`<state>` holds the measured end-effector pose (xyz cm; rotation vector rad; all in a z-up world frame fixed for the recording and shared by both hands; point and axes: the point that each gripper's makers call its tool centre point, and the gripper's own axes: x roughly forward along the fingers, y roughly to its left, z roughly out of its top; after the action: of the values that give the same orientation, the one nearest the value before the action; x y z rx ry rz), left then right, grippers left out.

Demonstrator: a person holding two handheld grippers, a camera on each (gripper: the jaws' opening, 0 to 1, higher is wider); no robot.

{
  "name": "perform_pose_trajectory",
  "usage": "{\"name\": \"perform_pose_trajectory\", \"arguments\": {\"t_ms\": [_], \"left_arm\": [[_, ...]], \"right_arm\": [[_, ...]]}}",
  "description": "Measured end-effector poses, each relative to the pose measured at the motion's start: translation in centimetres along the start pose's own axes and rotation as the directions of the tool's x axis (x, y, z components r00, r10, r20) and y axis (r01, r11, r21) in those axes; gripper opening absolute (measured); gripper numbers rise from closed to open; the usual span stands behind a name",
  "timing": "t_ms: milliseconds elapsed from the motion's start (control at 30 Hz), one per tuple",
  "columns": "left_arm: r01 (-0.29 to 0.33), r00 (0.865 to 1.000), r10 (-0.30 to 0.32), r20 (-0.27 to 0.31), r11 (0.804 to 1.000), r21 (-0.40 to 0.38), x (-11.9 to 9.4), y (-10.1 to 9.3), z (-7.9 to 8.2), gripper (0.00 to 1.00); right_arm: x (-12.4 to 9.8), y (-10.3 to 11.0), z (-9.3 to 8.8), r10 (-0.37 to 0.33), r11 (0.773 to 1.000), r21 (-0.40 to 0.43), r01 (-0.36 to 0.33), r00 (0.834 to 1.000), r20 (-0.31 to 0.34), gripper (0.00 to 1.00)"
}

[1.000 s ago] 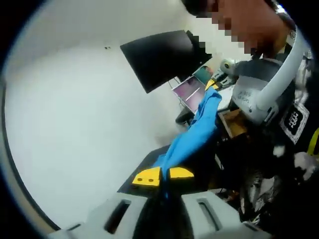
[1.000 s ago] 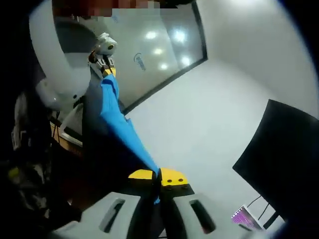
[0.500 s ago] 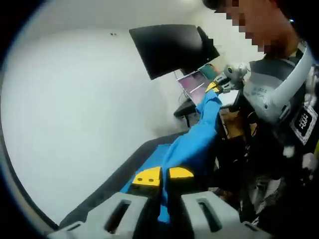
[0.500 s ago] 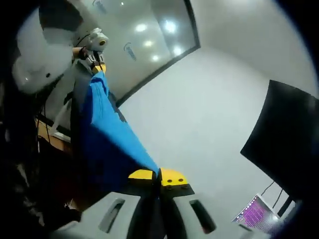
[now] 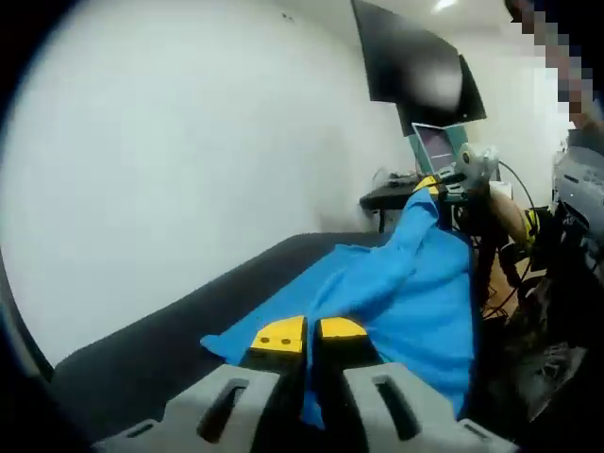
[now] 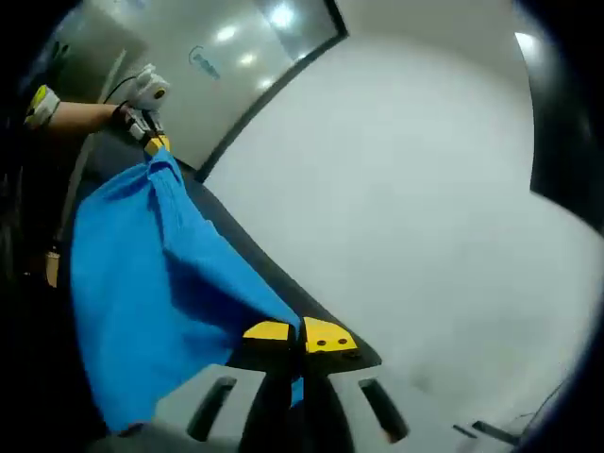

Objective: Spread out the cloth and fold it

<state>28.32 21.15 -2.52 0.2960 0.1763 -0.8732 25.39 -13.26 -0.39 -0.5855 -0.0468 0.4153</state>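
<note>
Blue cloth [image 5: 406, 293] is stretched out between both tongs over a dark table [image 5: 170, 340], pretty rumpled, with its lower edge hanging loose. One corner is pinched by the left gripper [image 5: 307, 332], jaws pressed together on it, and the far corner is clamped tight by the right gripper [image 6: 300, 335].

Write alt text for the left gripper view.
A bright blue cloth hangs stretched between two grippers, the left gripper shut on one corner in the foreground and the right gripper holding the far corner. It hangs above a dark tabletop before a white wall.
</note>
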Motion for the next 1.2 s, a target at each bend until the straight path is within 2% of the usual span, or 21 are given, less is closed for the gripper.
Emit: {"name": "perform_pose_trajectory", "arguments": {"t_ms": [100, 167, 300, 400, 467, 533, 633, 667, 733, 800, 833, 867, 900, 933, 967, 1000, 1033, 1067, 1133, 1167, 1200], "left_arm": [[0.011, 0.998, -0.017, -0.066, 0.997, -0.082, 3.3, 2.4, -2.3, 0.00], [0.014, 0.994, -0.029, -0.106, 0.990, -0.140, 5.7, 4.0, -4.2, 0.00], [0.020, 0.986, -0.054, -0.160, 0.978, -0.207, 9.0, 6.1, -7.1, 0.00], [0.034, 0.989, -0.070, -0.130, 0.966, -0.257, 10.6, 7.2, -7.6, 0.00], [0.045, 0.992, -0.077, -0.098, 0.955, -0.295, 11.6, 8.0, -7.7, 0.00], [0.031, 0.994, -0.065, -0.090, 0.942, -0.335, 12.5, 9.0, -8.1, 0.00], [-0.010, 0.999, -0.013, -0.051, 0.900, -0.435, 13.7, 10.7, -9.0, 0.02], [-0.001, 1.000, -0.012, -0.026, 0.882, -0.470, 13.9, 10.9, -9.3, 0.02], [0.010, 1.000, -0.020, -0.014, 0.860, -0.510, 14.2, 11.0, -10.0, 0.02], [-0.088, 0.996, 0.067, -0.064, 0.899, -0.428, 14.2, 12.4, -10.4, 0.01], [-0.116, 0.993, 0.109, -0.039, 0.905, -0.409, 14.1, 13.1, -10.0, 0.01], [-0.111, 0.994, 0.105, -0.038, 0.888, -0.446, 14.1, 13.3, -10.3, 0.00], [-0.123, 0.992, 0.111, -0.053, 0.870, -0.477, 14.0, 13.4, -10.6, 0.00], [-0.140, 0.990, 0.129, -0.056, 0.870, -0.472, 13.8, 13.8, -10.8, 0.00], [-0.139, 0.990, 0.132, -0.047, 0.875, -0.464, 13.6, 13.8, -10.7, 0.00], [-0.127, 0.991, 0.127, -0.030, 0.880, -0.457, 13.5, 13.6, -10.4, 0.01], [-0.110, 0.993, 0.119, -0.009, 0.889, -0.443, 13.5, 13.3, -10.1, 0.01], [-0.105, 0.993, 0.116, -0.001, 0.893, -0.437, 13.5, 13.2, -10.0, 0.01], [-0.099, 0.994, 0.108, -0.006, 0.892, -0.442, 13.7, 13.2, -10.1, 0.03], [-0.096, 0.995, 0.104, -0.007, 0.895, -0.436, 13.7, 13.1, -10.2, 0.04], [-0.085, 0.996, 0.094, -0.001, 0.898, -0.431, 13.8, 13.0, -10.1, 0.04]], "right_arm": [[3.6, -0.1, -3.5, 0.057, 0.997, 0.063, -0.051, 0.994, -0.095, 0.00], [6.8, 0.5, -6.4, 0.129, 0.986, 0.128, -0.108, 0.977, -0.170, 0.00], [11.0, 1.5, -10.5, 0.225, 0.958, 0.234, -0.168, 0.943, -0.246, 0.00], [13.2, 1.1, -12.1, 0.253, 0.948, 0.258, -0.187, 0.935, -0.249, 0.00], [14.5, 0.4, -11.9, 0.244, 0.929, 0.326, -0.173, 0.951, -0.192, 0.00], [15.5, -0.1, -11.4, 0.246, 0.889, 0.424, -0.172, 0.961, -0.126, 0.00], [16.4, -0.3, -12.0, 0.275, 0.815, 0.548, -0.188, 0.958, -0.081, 0.01], [16.7, -0.2, -12.5, 0.292, 0.798, 0.568, -0.199, 0.953, -0.077, 0.01], [17.4, 0.0, -13.7, 0.321, 0.788, 0.574, -0.220, 0.944, -0.079, 0.02], [17.8, 0.0, -14.1, 0.333, 0.781, 0.579, -0.233, 0.940, -0.070, 0.02], [18.0, -0.1, -14.2, 0.331, 0.772, 0.591, -0.233, 0.942, -0.060, 0.02], [18.3, -0.1, -14.1, 0.317, 0.733, 0.643, -0.223, 0.948, -0.032, 0.01], [18.3, -0.3, -14.7, 0.303, 0.692, 0.698, -0.184, 0.952, -0.050, 0.01], [18.2, -0.7, -15.3, 0.302, 0.676, 0.720, -0.154, 0.950, -0.081, 0.01], [18.5, -1.2, -15.0, 0.277, 0.649, 0.747, -0.143, 0.959, -0.058, 0.01], [18.6, -1.7, -15.1, 0.251, 0.594, 0.798, -0.105, 0.966, -0.059, 0.02], [18.6, -2.2, -15.8, 0.230, 0.563, 0.825, -0.059, 0.969, -0.088, 0.05], [18.7, -2.8, -16.4, 0.206, 0.580, 0.814, -0.030, 0.972, -0.111, 0.11], [18.8, -2.7, -16.3, 0.204, 0.579, 0.815, -0.034, 0.973, -0.105, 0.12], [19.0, -2.8, -16.6, 0.202, 0.587, 0.809, -0.026, 0.972, -0.116, 0.11], [19.0, -2.8, -16.5, 0.199, 0.609, 0.793, -0.029, 0.973, -0.117, 0.11]]}}
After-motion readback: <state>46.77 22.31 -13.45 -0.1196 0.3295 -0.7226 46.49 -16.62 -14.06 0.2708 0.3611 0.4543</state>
